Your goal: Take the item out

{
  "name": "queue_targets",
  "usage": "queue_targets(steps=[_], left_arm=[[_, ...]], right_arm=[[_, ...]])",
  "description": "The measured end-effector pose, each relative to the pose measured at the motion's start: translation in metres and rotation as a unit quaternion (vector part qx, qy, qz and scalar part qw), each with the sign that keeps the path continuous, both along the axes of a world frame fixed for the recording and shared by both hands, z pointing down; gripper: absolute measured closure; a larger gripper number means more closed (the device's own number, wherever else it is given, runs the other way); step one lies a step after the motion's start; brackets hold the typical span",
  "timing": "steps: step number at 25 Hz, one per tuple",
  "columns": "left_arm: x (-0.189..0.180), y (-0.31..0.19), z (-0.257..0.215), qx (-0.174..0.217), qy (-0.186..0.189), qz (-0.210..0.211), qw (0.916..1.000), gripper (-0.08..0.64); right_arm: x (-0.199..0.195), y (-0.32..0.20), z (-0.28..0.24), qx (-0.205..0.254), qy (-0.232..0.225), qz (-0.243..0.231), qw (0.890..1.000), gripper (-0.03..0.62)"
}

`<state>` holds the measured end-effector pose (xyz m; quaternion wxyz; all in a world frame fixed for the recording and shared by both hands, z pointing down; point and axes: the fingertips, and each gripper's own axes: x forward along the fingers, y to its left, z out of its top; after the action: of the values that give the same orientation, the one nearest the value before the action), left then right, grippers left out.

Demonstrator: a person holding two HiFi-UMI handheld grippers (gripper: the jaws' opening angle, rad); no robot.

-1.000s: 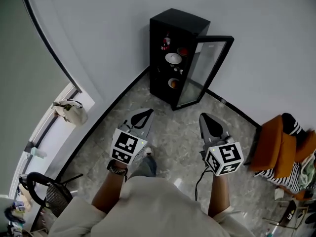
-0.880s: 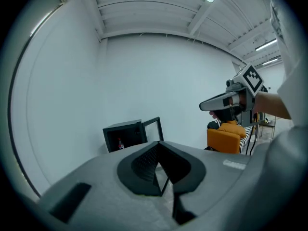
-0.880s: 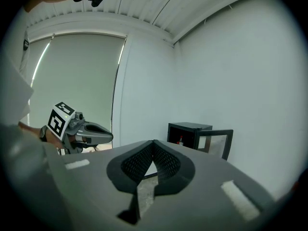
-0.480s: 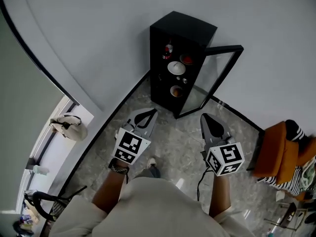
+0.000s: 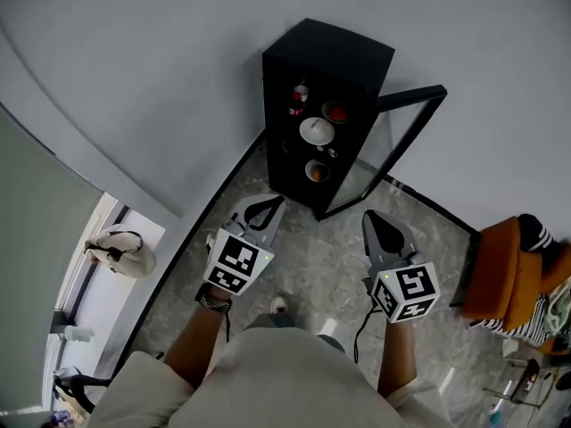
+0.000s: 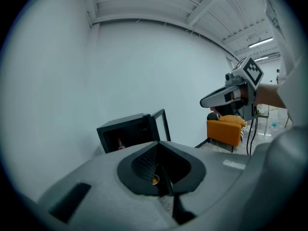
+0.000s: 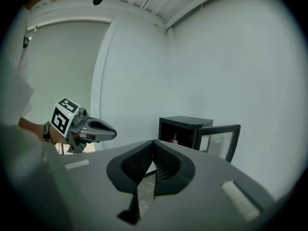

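Note:
A black cabinet (image 5: 326, 69) stands on the floor against the wall, its glass door (image 5: 397, 145) swung open to the right. On its shelves I see a small red bottle (image 5: 298, 94), a red bowl (image 5: 336, 111), a white bowl (image 5: 316, 130) and a bowl with something orange (image 5: 314, 172). My left gripper (image 5: 268, 205) and right gripper (image 5: 376, 215) hover side by side over the floor, short of the cabinet, both shut and empty. The cabinet (image 6: 126, 131) and bottle (image 6: 119, 143) show in the left gripper view. In the right gripper view the cabinet (image 7: 185, 128) lies just beyond the gripper (image 7: 153, 142).
An orange chair (image 5: 504, 266) with striped cloth stands at the right. A beige bag (image 5: 120, 250) lies by the window ledge at the left. Grey stone floor (image 5: 312, 257) spreads between me and the cabinet. A cable hangs from the right gripper.
The view has shifted a little, and the cabinet now sits slightly left and nearer. Both grippers stay shut and keep almost the same place.

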<state>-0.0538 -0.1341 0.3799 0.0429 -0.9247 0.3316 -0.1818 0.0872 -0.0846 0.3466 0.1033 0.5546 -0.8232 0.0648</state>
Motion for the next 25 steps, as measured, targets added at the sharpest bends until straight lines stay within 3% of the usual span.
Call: queue_targets(steps=[14,25], left_arm=[[0.037,-0.098,0.034,0.004,-0.060,0.042,0.9973,0.550],[0.077,-0.176,0.084,0.015,-0.142,0.069,0.9873,0.524]], right_arm=[[0.011,-0.073,0.021,-0.018,0.002,0.014,1.000,0.584],[0.031,-0.136,0.060,-0.046,0.007,0.013,0.999,0.584]])
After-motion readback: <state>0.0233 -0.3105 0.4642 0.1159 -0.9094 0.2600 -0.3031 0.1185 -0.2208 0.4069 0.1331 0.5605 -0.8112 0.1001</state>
